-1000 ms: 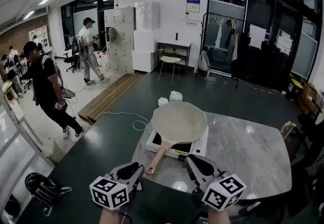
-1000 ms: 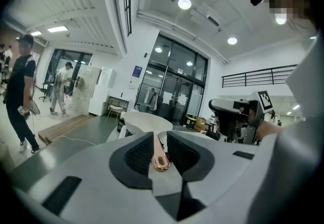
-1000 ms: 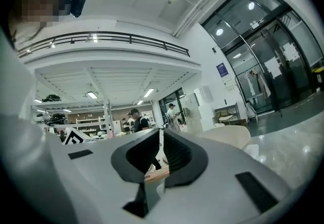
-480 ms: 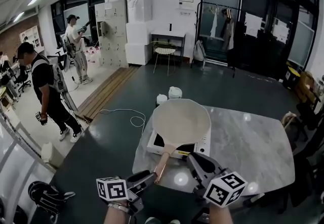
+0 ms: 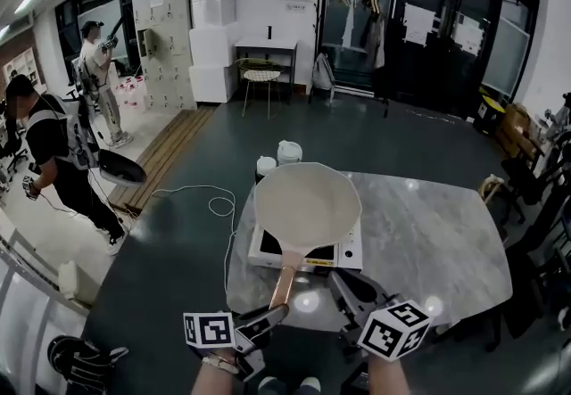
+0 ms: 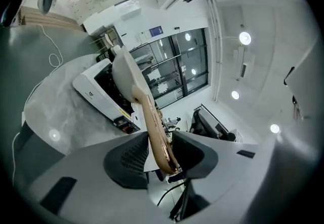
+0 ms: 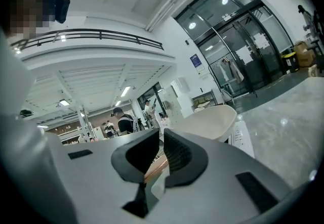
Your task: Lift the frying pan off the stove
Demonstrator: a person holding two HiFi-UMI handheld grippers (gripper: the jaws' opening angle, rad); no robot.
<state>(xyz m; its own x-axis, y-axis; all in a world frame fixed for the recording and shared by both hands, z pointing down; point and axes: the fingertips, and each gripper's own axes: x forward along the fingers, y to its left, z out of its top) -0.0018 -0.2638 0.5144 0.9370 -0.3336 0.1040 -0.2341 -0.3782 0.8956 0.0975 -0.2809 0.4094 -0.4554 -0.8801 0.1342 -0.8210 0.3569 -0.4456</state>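
- Now your left gripper (image 5: 270, 320) straddles the near end of the handle (image 5: 285, 277). Its jaws are closing with the handle between them, but they are not yet plainly pinching it.
- The handle's long axis runs straight away from you, from those jaws up to the frying pan (image 5: 308, 204). The pan sits on the stove (image 5: 351, 252) near the left edge of the table (image 5: 437, 246).
- Your right gripper (image 5: 343, 284) has its jaws pressed together and holds nothing. It hangs just right of the handle.
- The lift looks like the left gripper's job. Gripped so far from the bowl, the pan will likely want to tip forward.

Bright ceiling lights (image 6: 244, 38) overhead — glare spots on marble table (image 5: 428, 242); strong fisheye bending at edges, dark corners.
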